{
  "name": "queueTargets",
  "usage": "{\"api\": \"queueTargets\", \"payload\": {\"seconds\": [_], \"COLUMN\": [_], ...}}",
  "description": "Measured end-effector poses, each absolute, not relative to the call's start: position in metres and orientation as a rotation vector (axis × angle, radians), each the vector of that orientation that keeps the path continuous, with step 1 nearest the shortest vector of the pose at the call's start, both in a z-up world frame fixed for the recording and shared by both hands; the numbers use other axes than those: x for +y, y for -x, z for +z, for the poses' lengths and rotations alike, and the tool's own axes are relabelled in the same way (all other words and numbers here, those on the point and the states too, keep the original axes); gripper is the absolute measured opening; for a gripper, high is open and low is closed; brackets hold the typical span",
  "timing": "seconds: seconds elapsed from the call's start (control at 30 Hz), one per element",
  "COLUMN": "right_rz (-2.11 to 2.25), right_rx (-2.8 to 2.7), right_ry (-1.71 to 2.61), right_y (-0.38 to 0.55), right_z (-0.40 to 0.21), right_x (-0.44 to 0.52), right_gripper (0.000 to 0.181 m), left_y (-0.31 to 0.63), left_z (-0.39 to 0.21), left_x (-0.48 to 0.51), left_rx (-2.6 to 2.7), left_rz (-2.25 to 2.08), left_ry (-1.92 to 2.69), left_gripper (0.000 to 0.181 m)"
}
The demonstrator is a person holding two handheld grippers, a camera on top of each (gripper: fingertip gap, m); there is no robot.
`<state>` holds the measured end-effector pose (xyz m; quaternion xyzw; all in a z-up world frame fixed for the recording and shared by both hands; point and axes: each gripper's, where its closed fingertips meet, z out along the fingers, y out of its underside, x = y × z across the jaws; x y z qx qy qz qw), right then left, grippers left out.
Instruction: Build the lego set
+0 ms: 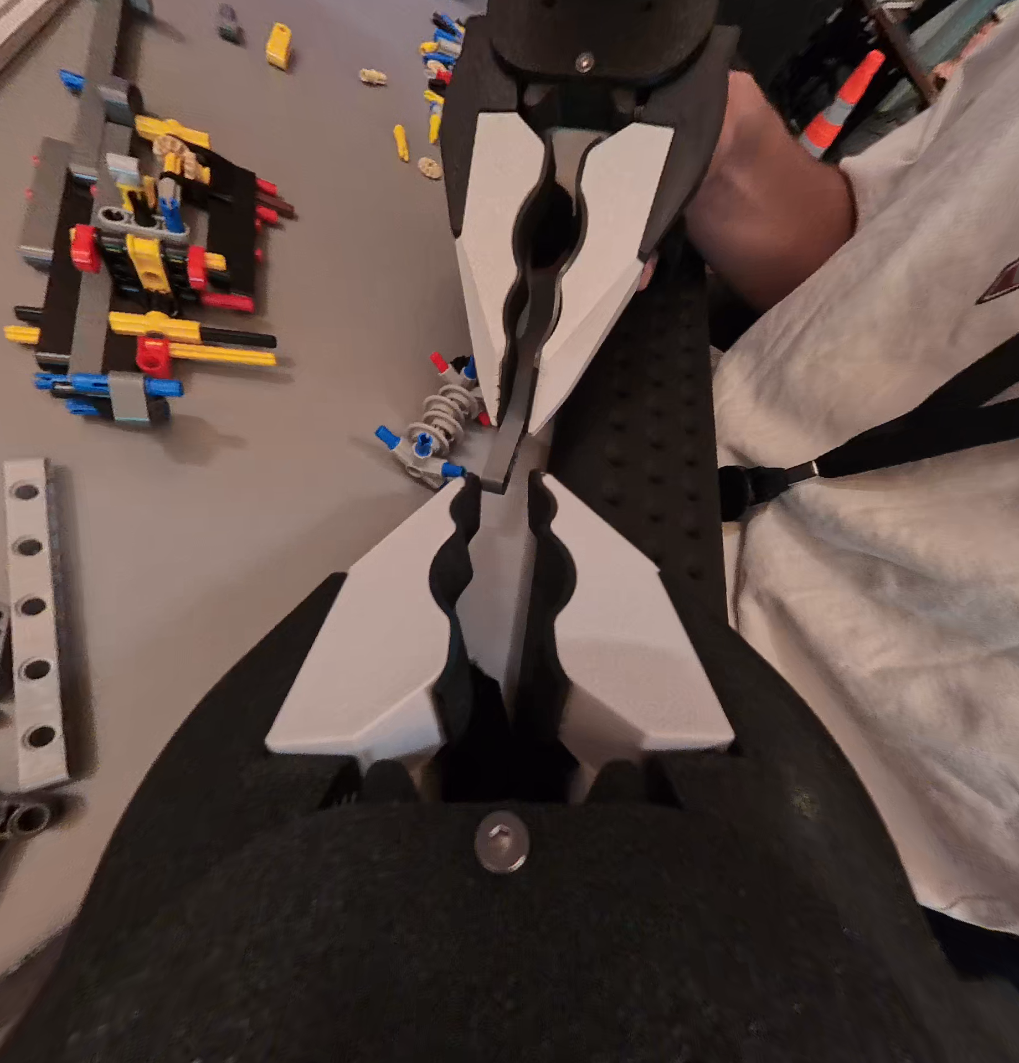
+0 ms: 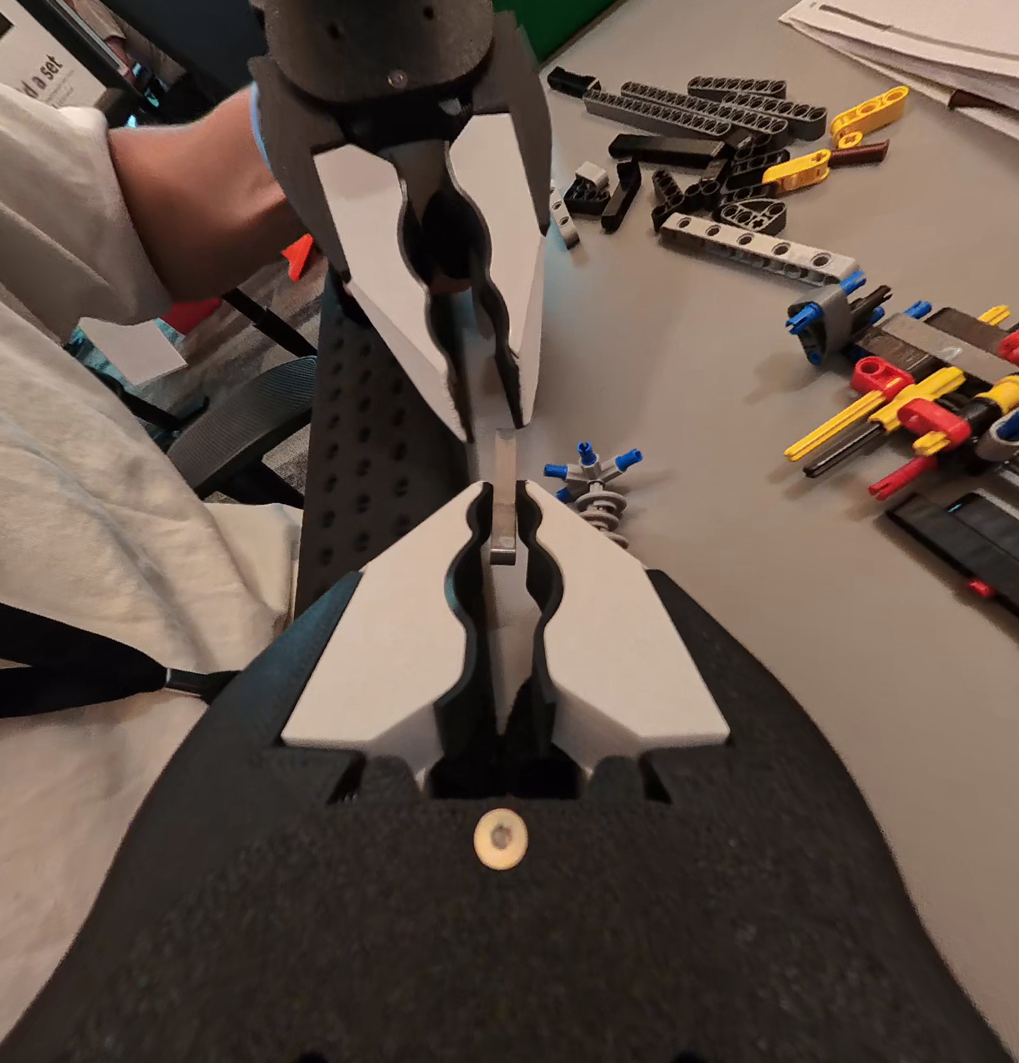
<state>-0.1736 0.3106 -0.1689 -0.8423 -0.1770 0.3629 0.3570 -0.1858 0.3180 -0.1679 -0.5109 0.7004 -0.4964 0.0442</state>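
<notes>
Grey lego beam clamped in right gripper fingers; left gripper fingers apart.

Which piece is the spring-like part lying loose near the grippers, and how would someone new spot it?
Start at the big black, yellow and red assembly on the grey table, then look toward the two grippers meeting tip to tip. Just beside their tips lies the spring piece, apart from the assembly. It alone has a pale grey coil, ending in a grey hub with blue pins sticking out.
</notes>
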Motion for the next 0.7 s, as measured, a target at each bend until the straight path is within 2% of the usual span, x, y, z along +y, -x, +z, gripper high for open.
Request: {"api": "queueTargets", "payload": {"seconds": [0.07,0.33,0.43,0.53,0.6,0.7], "right_rz": [0.95,0.848,0.676,0.669,0.707,0.701], "right_rx": [-0.449,-0.487,-0.488,-0.488,-0.499,-0.541], "right_ry": [2.162,2.16,2.159,2.29,2.31,2.323], "right_y": [0.174,0.173,0.161,0.159,0.163,0.164], "right_z": [-0.168,-0.169,-0.163,-0.179,-0.186,-0.19], "right_x": [0.31,0.313,0.324,0.325,0.328,0.33], "right_gripper": [0.006,0.01,0.032,0.065,0.067,0.056], "left_y": [0.183,0.187,0.187,0.184,0.182,0.184], "left_z": [-0.169,-0.178,-0.18,-0.178,-0.179,-0.178], "left_x": [0.319,0.319,0.324,0.324,0.323,0.324], "left_rx": [2.149,2.214,2.204,2.224,2.265,2.304], "left_rz": [-1.519,-1.589,-1.615,-1.636,-1.604,-1.585], "left_ry": [1.532,1.542,1.565,1.524,1.487,1.46], "left_gripper": [0.007,0.005,0.0,0.0,0.0,0.0]}}
